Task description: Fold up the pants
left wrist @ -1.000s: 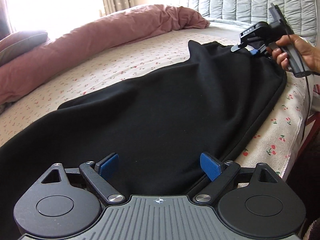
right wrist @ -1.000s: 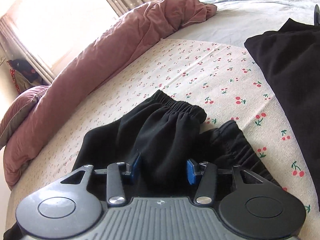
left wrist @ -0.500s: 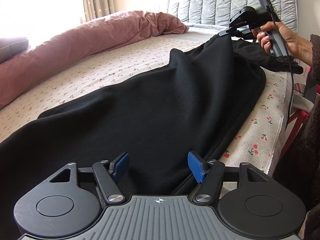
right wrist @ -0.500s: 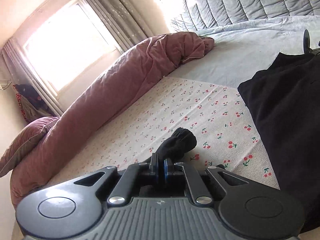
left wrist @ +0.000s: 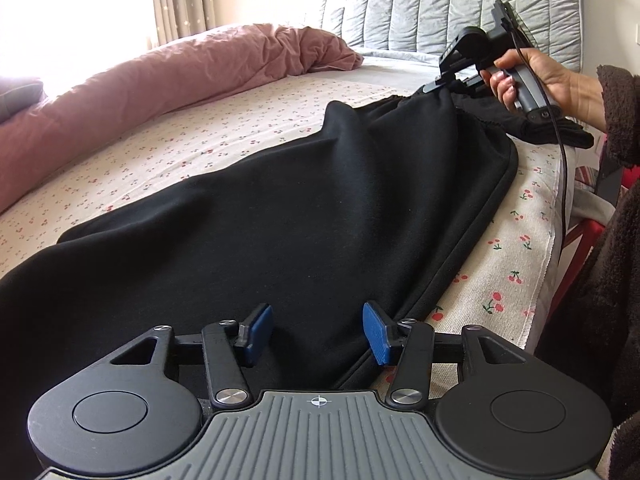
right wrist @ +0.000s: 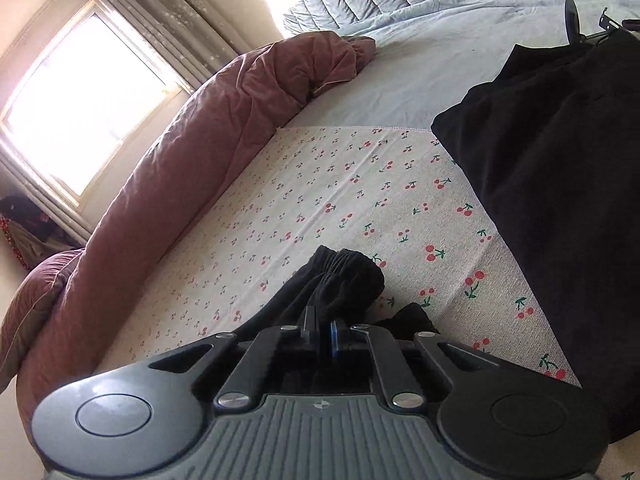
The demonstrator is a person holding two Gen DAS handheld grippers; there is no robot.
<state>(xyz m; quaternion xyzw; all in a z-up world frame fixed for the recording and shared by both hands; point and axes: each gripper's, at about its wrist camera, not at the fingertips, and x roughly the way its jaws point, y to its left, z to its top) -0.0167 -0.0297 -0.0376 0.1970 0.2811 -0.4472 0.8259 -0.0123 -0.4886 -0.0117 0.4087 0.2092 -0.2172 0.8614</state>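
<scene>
Black pants lie stretched along the cherry-print sheet, seam side near the bed's edge. My left gripper hovers low over their near end. Its blue pads stand apart and are closing, with black fabric between them but not pinched. At the far end a hand holds my right gripper, shut on the gathered elastic cuff and lifting it into a peak. In the right wrist view that gripper clamps the ribbed cuff; a second black cuff lies just beneath.
A rolled pink duvet runs along the far side of the bed under a bright window. A grey quilted headboard stands behind. Another black garment lies right of the cuff. The bed edge drops off on the right.
My right gripper closed on the cuff and raised it off the sheet, rolling as it rose. The left gripper's pads drew closer together over the fabric without shifting place.
</scene>
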